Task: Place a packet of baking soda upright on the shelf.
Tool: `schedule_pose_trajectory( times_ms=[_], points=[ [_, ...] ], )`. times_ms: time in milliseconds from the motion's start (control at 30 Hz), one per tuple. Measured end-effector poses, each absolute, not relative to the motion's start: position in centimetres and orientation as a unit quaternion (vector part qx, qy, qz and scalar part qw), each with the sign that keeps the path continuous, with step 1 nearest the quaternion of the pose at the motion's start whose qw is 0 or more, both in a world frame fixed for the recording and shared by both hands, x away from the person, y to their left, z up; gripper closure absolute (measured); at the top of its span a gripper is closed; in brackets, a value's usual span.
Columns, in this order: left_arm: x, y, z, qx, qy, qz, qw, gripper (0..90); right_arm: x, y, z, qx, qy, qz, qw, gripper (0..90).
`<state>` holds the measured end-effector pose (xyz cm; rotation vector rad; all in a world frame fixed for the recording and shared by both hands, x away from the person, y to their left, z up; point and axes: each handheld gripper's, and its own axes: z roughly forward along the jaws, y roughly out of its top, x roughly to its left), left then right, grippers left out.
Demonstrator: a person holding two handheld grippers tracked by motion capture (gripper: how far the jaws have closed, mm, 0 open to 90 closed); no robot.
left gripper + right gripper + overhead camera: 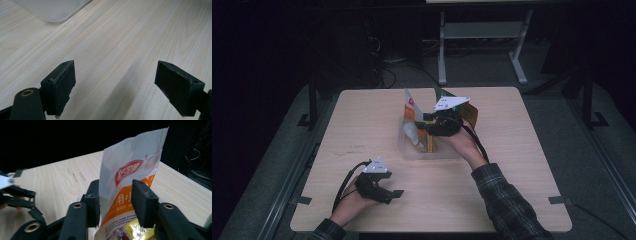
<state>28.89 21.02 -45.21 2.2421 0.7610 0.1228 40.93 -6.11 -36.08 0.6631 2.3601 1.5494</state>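
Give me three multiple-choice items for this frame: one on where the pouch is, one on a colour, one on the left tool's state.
1. Where does the white-and-orange pouch stand?
A. in the clear container
B. flat on the bare table
C. on the floor

2. What colour is the pouch's logo patch?
A. blue
B. red
C. green

3. How is the left tool?
A. shut on a pouch
B. open, nothing between its jaws
C. shut and empty

Answers:
1 A, the pouch's lower end sits inside the container's walls.
2 B, the patch is red with white characters.
3 B, bare table wood shows between its spread jaws.
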Motion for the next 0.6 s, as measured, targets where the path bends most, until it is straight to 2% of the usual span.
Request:
schedule_pose_trajectory(
  times_ms=[200,333,600],
  points=[
    [28.8,21.0,-45.1,0.875,0.298,0.047,0.378,16.2,39.5,-7.3,-35.8,0.242,0.805,0.527,0.123,41.4],
    [28.9,21.0,-45.0,0.876,0.291,0.053,0.381,16.2,38.5,-8.2,-36.2,0.245,0.807,0.524,0.117,38.2],
    [28.8,21.1,-44.9,0.874,0.289,0.055,0.388,16.2,36.4,-9.9,-36.7,0.233,0.81,0.525,0.119,37.3]
  ],
)
